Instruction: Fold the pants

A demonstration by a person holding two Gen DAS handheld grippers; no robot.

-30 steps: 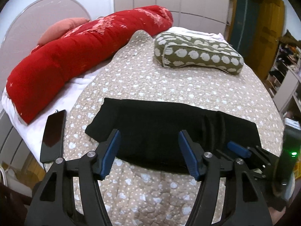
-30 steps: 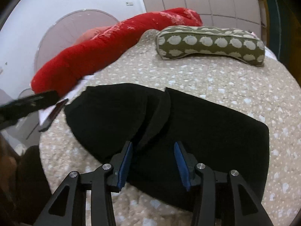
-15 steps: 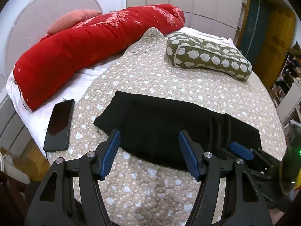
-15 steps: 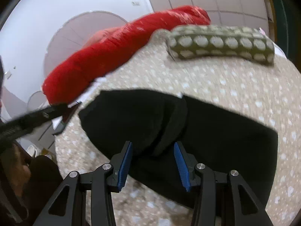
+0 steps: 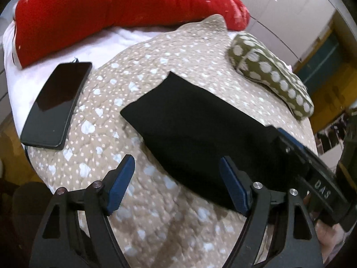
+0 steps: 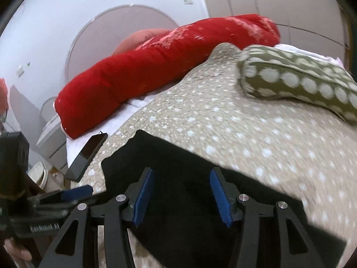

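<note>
Both grippers have pulled back from the pants (image 5: 196, 131), left gripper (image 5: 178, 185) and right gripper (image 6: 181, 197) spread wide and holding nothing, pants lying folded on the quilt (image 5: 156, 55), phone (image 5: 55, 107) beside, pillow (image 5: 272, 76) farther back.

Black gripper (image 5: 177, 183), blue pads (image 5: 120, 184)

Plain black folded pants (image 5: 196, 120) lie on a beige white-dotted quilted bedspread (image 5: 156, 221); the olive white-spotted pillow (image 5: 274, 76) and red flecked bolster (image 5: 107, 6) contrast.
</note>
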